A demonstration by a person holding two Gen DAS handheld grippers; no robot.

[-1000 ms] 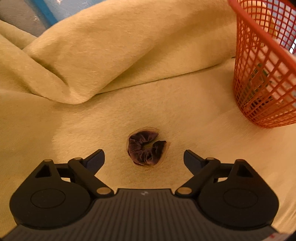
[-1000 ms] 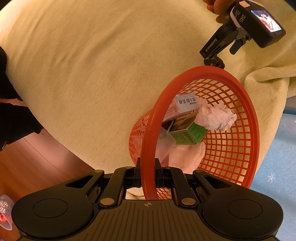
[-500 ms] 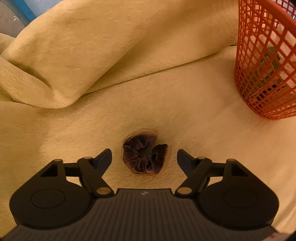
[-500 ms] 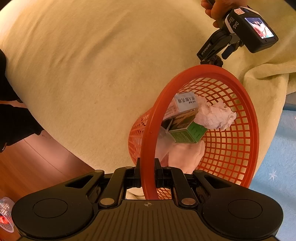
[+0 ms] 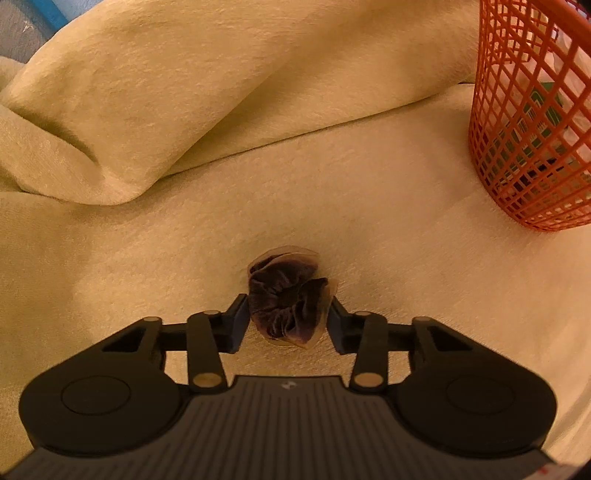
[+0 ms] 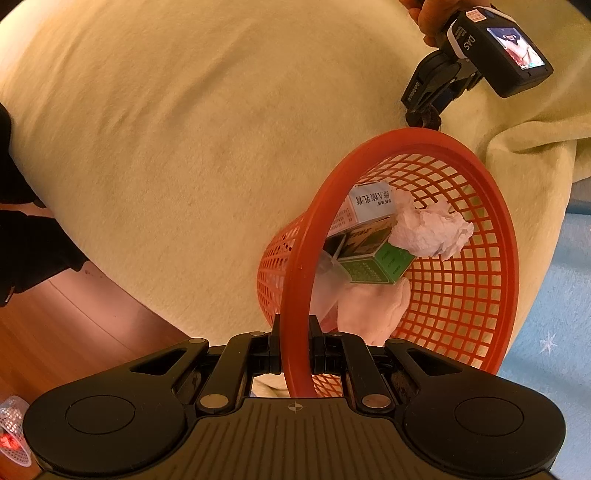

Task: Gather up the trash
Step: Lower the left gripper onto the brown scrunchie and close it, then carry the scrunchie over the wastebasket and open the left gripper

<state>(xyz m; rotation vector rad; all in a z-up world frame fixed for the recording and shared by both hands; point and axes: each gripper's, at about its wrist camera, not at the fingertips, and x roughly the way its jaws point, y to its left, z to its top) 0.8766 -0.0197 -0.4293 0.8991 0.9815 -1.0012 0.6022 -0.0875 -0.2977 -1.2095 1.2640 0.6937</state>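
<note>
A dark purple crumpled scrap (image 5: pixel 284 291) with a sheer tan edge lies on the cream blanket (image 5: pixel 369 206). My left gripper (image 5: pixel 288 310) has closed onto it, and both fingertips touch its sides. The orange mesh basket (image 5: pixel 517 147) stands on the blanket to the right. In the right wrist view my right gripper (image 6: pixel 295 343) is shut on the basket rim (image 6: pixel 295 280). Inside the basket lie a white box (image 6: pixel 369 201), a green box (image 6: pixel 376 266) and a crumpled tissue (image 6: pixel 428 232). The left gripper device (image 6: pixel 495 51), held in a hand (image 6: pixel 424 14), shows beyond the basket.
A thick fold of the blanket (image 5: pixel 147 110) rises behind the scrap. Wooden floor (image 6: pixel 74 350) lies below the bed edge, blue carpet (image 6: pixel 554 314) to the right. Dark clothing (image 6: pixel 22 258) sits at the left edge of the right wrist view.
My left gripper moved forward over the scrap and its fingers closed from wide open onto its sides. The right gripper kept its hold on the basket rim.
</note>
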